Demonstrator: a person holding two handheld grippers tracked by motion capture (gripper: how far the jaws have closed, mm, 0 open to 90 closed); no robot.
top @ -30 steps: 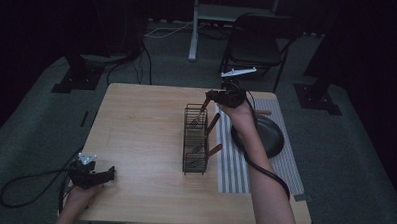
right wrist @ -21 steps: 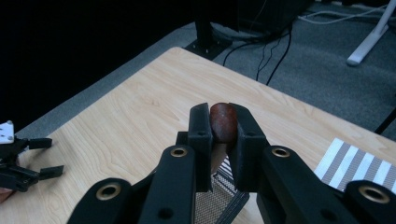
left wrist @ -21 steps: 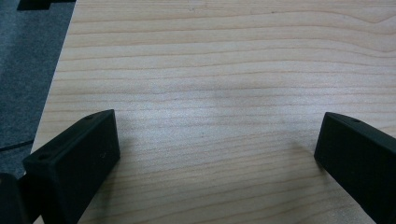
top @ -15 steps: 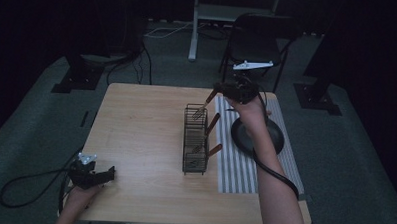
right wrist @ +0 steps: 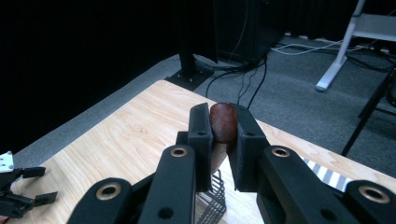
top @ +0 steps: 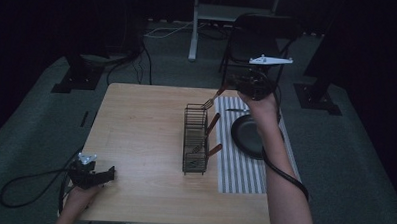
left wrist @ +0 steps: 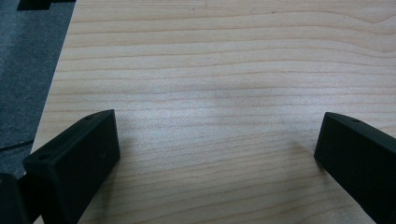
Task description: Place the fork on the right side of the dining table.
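**Fork lifted from the rack**

Judged mid-step: a wooden-handled fork [top: 213, 98] drawn up and out of the wire rack [top: 195, 139]. Clamped tight by the right gripper [top: 233, 84] on the brown handle end [right wrist: 223, 122], tines hanging just above the rack's far end, toward twelve o'clock on the table [top: 140, 140]. Forearm stretched long from six o'clock, wrist raised, gripper tilted down to nine o'clock. Two more handles [top: 213, 123] left leaning in the rack. Next, probably a carry to three o'clock, over the striped mat [top: 239, 168] near the dark pan [top: 248, 136], needing tines clear of the wires first. Left gripper [top: 98, 174] parked at seven o'clock, jaws wide apart over bare wood, holding nothing.
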